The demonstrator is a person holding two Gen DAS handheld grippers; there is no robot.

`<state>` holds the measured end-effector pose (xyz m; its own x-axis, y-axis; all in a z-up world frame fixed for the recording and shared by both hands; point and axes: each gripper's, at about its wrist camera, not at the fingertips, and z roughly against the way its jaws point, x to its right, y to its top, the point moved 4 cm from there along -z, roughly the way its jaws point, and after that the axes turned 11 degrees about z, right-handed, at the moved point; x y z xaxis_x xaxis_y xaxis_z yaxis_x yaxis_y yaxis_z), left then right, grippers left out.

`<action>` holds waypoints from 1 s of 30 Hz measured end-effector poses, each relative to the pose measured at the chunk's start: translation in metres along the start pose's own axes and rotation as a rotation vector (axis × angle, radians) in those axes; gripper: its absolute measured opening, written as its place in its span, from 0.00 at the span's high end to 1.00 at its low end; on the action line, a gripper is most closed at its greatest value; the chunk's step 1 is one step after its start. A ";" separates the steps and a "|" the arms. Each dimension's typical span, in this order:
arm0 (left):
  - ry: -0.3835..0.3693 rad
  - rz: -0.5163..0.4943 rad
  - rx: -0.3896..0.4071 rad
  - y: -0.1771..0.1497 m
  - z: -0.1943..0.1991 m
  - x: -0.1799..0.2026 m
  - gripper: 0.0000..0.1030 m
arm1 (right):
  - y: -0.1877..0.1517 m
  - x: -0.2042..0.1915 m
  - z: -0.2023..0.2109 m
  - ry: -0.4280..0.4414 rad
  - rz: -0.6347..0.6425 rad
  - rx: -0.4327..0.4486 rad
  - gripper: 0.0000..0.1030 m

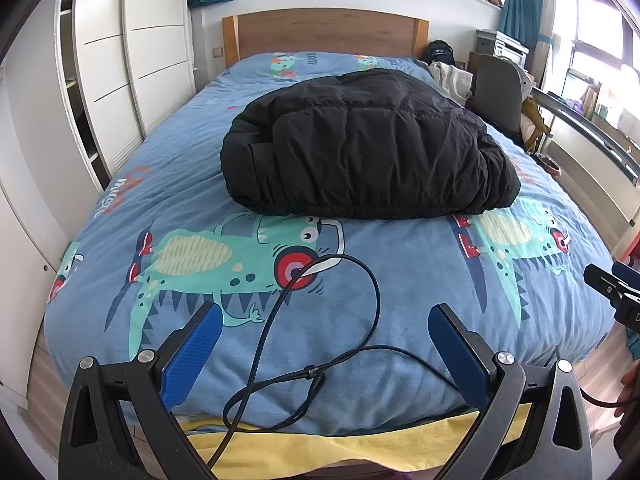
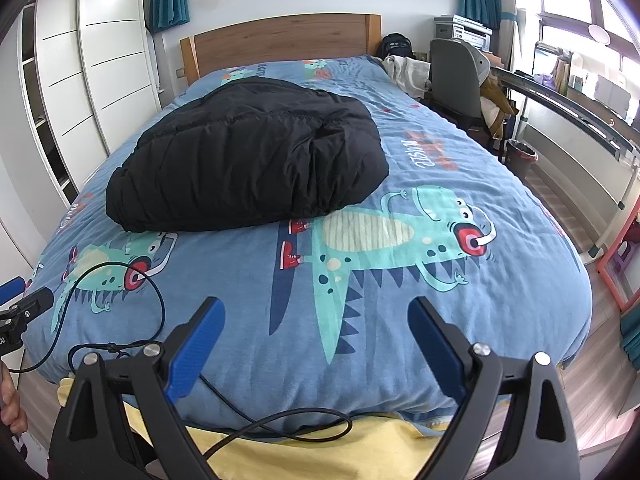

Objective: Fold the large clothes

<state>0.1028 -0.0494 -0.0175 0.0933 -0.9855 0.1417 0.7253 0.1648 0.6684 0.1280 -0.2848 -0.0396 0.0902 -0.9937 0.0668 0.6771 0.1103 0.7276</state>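
A black puffy jacket (image 1: 366, 148) lies folded in a thick bundle on the middle of the bed; it also shows in the right wrist view (image 2: 248, 160). My left gripper (image 1: 325, 334) is open and empty, held over the foot of the bed, well short of the jacket. My right gripper (image 2: 316, 328) is open and empty, also over the foot end, to the right of the left one. The right gripper's tip shows at the left wrist view's right edge (image 1: 612, 292), the left gripper's tip at the right wrist view's left edge (image 2: 24, 304).
The bed has a blue dinosaur-print duvet (image 1: 400, 280) over a yellow sheet (image 1: 340, 448). A black cable (image 1: 320, 360) loops on the duvet near my grippers. White wardrobe doors (image 1: 132, 64) stand left. A chair (image 2: 456, 80), desk and bin (image 2: 520, 156) stand right.
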 end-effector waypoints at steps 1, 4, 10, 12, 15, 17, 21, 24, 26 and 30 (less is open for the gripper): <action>0.000 0.000 0.000 0.000 0.000 0.000 0.02 | -0.001 0.000 0.000 -0.001 -0.001 0.000 0.10; -0.001 -0.002 -0.002 0.000 0.000 0.001 0.02 | -0.002 0.002 0.000 -0.002 -0.003 -0.001 0.10; -0.004 -0.005 -0.005 -0.002 0.000 0.002 0.02 | -0.002 0.003 0.000 -0.002 -0.001 -0.001 0.10; -0.005 -0.006 -0.005 -0.002 0.000 0.002 0.02 | -0.002 0.003 0.000 -0.003 -0.001 0.000 0.10; -0.007 -0.005 -0.005 -0.002 0.000 0.003 0.02 | -0.002 0.003 0.000 -0.002 -0.002 0.000 0.10; -0.007 -0.006 -0.005 -0.002 0.000 0.003 0.02 | -0.003 0.004 0.000 -0.002 -0.001 0.000 0.10; -0.009 -0.003 -0.007 -0.003 0.000 0.003 0.02 | -0.002 0.003 0.000 -0.001 -0.001 -0.001 0.10; -0.011 -0.002 -0.009 -0.003 0.000 0.004 0.02 | -0.003 0.004 0.000 -0.002 -0.001 -0.002 0.10; -0.013 0.000 -0.009 -0.003 0.000 0.004 0.02 | -0.004 0.005 0.001 -0.004 -0.003 -0.003 0.10; -0.014 0.000 -0.009 -0.003 0.000 0.003 0.02 | -0.005 0.007 0.002 -0.006 -0.003 -0.001 0.10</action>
<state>0.1006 -0.0525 -0.0191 0.0834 -0.9848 0.1522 0.7317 0.1642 0.6615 0.1237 -0.2921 -0.0420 0.0834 -0.9942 0.0683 0.6783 0.1069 0.7269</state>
